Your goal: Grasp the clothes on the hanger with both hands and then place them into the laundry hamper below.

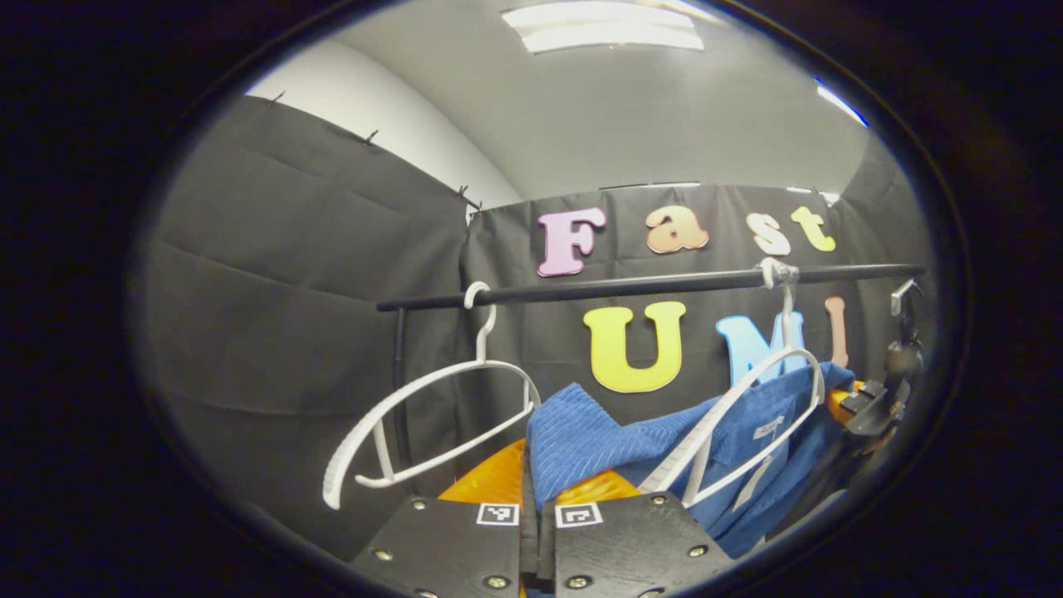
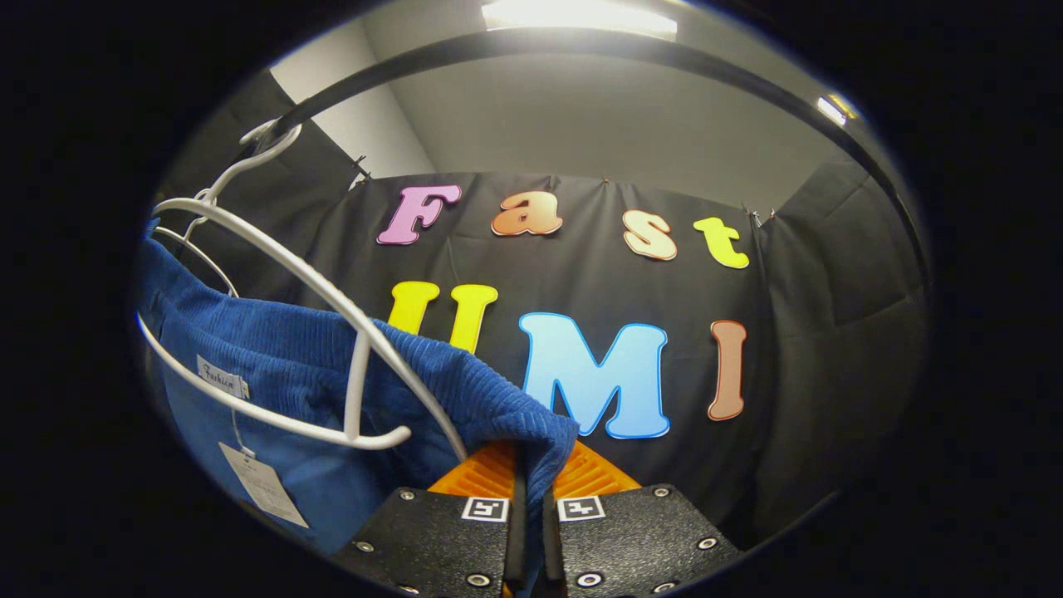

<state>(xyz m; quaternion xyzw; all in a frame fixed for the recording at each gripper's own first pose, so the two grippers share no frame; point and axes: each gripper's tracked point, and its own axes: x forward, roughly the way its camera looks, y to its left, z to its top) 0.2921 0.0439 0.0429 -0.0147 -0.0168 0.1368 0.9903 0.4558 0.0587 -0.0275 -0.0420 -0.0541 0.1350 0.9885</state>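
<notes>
Now both grippers, left [image 1: 531, 498] & right [image 2: 528, 490], have fingers pinching the blue garment [image 2: 274, 374]; white hanger [image 2: 332, 332] at 10 o'clock, neck label unreadable.

Left tongs [image 1: 531, 490], 2 flat textured dark plates side by side, silver screws at their corners, a small square black-and-white marker on each plate, ribbed fingers [image 1: 490, 477] ahead, right tongs [image 2: 531, 473] the same build, same 2 markers, same screws

left gripper [image 1: 531, 490]: jaws closed, tilted upward | right gripper [image 2: 531, 477]: jaws closed, tilted upward
</notes>
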